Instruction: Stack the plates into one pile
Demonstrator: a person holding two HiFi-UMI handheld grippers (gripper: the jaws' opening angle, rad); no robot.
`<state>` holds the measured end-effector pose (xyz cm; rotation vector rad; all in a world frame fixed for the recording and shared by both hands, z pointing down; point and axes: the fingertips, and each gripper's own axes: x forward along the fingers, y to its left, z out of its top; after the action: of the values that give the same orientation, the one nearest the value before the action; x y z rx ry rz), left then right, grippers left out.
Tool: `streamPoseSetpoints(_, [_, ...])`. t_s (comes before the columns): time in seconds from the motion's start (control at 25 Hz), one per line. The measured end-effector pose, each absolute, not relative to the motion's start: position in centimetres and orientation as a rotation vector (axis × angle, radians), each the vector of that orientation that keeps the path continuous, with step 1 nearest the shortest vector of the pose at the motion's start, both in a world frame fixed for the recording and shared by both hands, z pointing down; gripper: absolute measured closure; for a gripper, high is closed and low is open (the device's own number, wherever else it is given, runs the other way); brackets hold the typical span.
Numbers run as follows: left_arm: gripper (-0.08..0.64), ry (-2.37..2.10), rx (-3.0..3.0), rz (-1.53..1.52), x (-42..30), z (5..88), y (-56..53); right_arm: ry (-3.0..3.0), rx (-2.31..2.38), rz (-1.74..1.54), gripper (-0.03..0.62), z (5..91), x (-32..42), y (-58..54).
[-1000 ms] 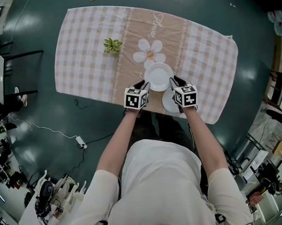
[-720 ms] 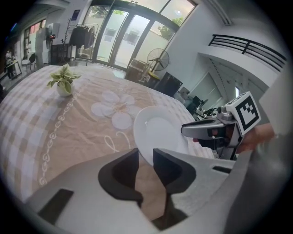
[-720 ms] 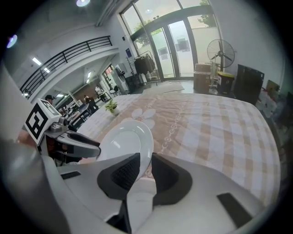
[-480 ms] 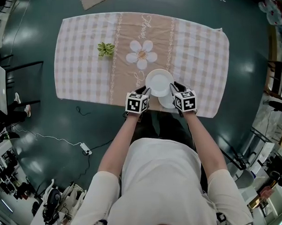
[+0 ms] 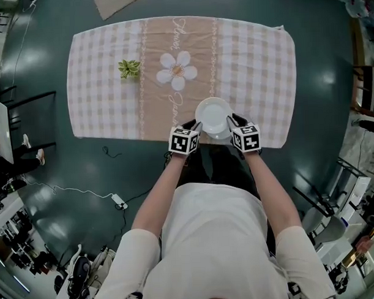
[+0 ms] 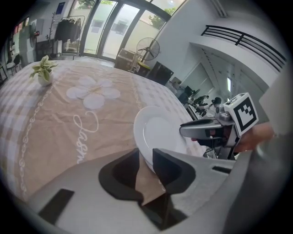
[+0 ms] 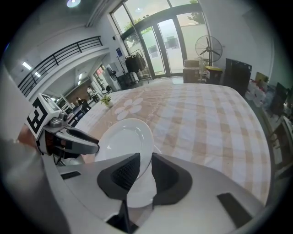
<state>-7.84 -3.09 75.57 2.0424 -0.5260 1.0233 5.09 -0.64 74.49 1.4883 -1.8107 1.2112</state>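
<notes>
White plate (image 5: 213,116) is pinched on both sides, the left gripper (image 5: 195,124) and right gripper (image 5: 233,121) each squeezing its rim, so it hangs level above the other plate (image 5: 219,137).

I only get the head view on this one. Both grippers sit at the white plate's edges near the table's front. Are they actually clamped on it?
Observer: Yes for the left. The left gripper view shows the left gripper with the rim of the plate pinched between its jaws.
Operator: And the other side?
Observer: The same. In the right gripper view the right gripper has its jaws closed on the opposite rim.
Operator: What is under the right gripper? It is covered from up here.
Observer: A second plate is there. It shows white through the gap between the right jaws, below the held rim.
</notes>
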Motion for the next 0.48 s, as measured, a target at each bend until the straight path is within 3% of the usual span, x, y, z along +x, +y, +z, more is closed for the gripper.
streamPoseSetpoints(0.48, [0.465, -0.447, 2.031, 1.108, -6.3, 77.6, -0.5, -1.757, 1.510, 1.236, 0.494, 75.9, 6.5, 2.2])
